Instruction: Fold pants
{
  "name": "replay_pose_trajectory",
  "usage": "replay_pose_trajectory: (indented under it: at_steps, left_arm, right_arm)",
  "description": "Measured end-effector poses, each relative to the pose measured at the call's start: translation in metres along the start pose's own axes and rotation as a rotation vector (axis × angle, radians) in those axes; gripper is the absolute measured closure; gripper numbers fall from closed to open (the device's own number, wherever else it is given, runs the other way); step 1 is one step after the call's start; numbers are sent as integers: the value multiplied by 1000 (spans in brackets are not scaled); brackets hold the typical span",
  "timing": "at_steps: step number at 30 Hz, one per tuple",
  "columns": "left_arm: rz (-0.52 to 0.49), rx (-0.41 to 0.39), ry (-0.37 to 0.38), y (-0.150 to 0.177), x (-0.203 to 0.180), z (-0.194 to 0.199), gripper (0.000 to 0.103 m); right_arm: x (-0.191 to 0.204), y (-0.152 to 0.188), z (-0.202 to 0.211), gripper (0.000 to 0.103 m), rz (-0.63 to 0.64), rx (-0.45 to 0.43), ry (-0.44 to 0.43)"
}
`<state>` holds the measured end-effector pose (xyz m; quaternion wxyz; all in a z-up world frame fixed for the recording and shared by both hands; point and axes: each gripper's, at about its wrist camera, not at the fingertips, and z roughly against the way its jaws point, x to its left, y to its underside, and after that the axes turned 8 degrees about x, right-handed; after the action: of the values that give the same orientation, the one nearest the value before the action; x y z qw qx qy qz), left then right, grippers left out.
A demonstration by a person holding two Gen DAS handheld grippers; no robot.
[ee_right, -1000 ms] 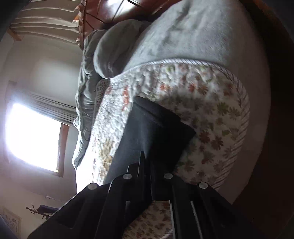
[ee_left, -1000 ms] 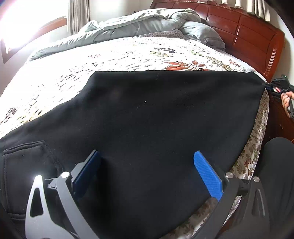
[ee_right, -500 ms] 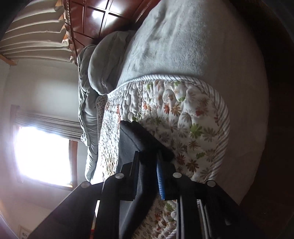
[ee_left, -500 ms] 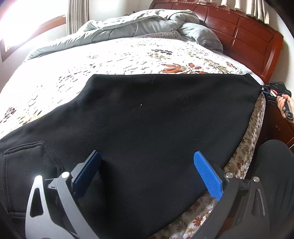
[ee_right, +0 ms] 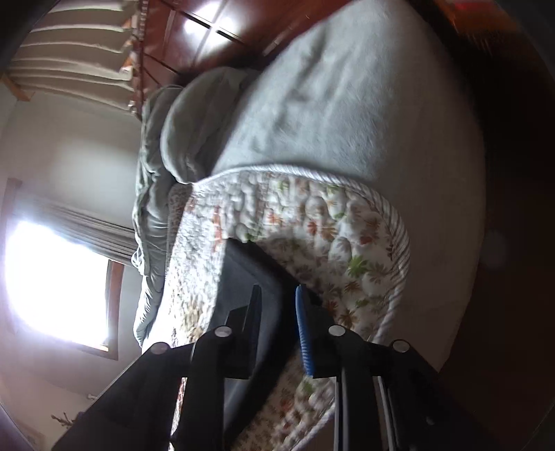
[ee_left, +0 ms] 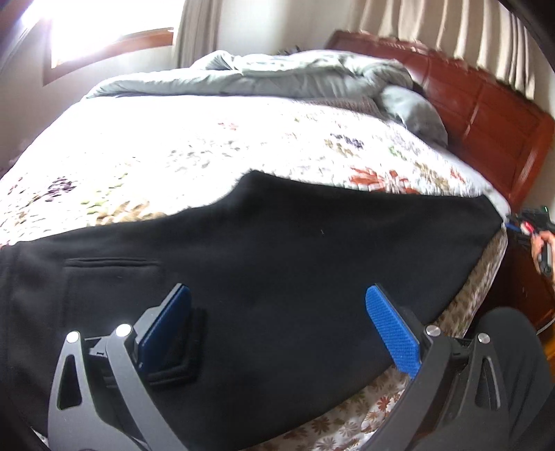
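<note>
Black pants (ee_left: 277,263) lie spread flat across the near side of a bed with a floral quilt (ee_left: 194,149). A pocket slit shows at the left. My left gripper (ee_left: 277,329) is open, its blue pads wide apart just above the pants near the bed's front edge. My right gripper (ee_left: 517,225) shows at the far right, at the end of the pant leg. In the right wrist view the right gripper (ee_right: 277,322) has its jaws a little apart around the leg's hem (ee_right: 249,274).
A grey duvet (ee_left: 277,73) is bunched at the far side of the bed. A red wooden headboard (ee_left: 485,114) stands at the right. A bright window (ee_left: 86,27) is at the back left. The person's dark-clad leg (ee_left: 503,364) is at the lower right.
The right gripper's jaws have parted from shut on the hem to slightly open. The left gripper has shifted left along the pants, bringing the pocket into view; it stays open.
</note>
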<state>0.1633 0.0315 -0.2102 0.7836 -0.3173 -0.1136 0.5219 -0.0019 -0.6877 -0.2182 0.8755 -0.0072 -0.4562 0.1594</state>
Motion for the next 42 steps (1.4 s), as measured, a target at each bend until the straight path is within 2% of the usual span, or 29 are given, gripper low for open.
replay_pose_trajectory:
  at_steps: [3,5,8,12,14,16,18,21,23,24,25,27,29,31,32,34,36,38,42]
  left_arm:
    - [37,-28,-17,-1,13,19,3]
    - [71,-55,-61,1,27,37,3]
    - [141,-39,-74,8,57,52,3]
    - [238,44,-105,21,101,57,3]
    - [306,133,-118,25,122,49,3]
    - [358,163,-94,28,136,45,3]
    - [335,198,-116,28,136,41,3]
    - [270,227,-199,25,122,34,3]
    - [252,193,-214,24,115,39,3]
    - [242,158,-201,22,106,47,3]
    - [227,121,-187,19,98,53,3]
    - [177,58,-144,13,73,61,3]
    - [136,24,-38,0,39,54,3]
    - [101,43,86,-11,2,33,3]
    - [75,49,111,-16,-16,22,3]
    - [24,50,142,-26,-53,-1,3]
    - [-1,71,170,-32,-78,-24,3]
    - [-16,89,190,-35,-96,-46,3]
    - [-30,123,166,-33,-111,-71,3]
  right_arm:
    - [38,26,1,81,152,48,-33]
    - [63,52,-16,80,251,135,-72]
    - [83,80,-49,79,346,229,-87]
    - [70,90,-89,78,305,303,-59]
    - [63,88,-95,84,294,305,-39]
    - [53,81,-98,99,261,310,-33]
    - [43,76,-96,103,244,308,-31]
    - [37,70,-87,103,223,293,-27]
    - [35,65,-77,95,205,283,-35]
    - [34,62,-69,83,198,266,-46]
    - [33,57,-57,78,185,232,-66]
    - [27,47,-40,76,156,187,-98]
    - [18,39,-29,73,121,157,-116]
    - [9,33,-27,66,83,135,-123]
    - [6,32,-25,63,68,127,-125]
    - [-1,30,-23,47,35,101,-120]
    - [-11,29,-19,40,20,74,-95]
    - [-18,24,-20,40,15,70,-101]
    - [-27,16,-23,40,15,62,-147]
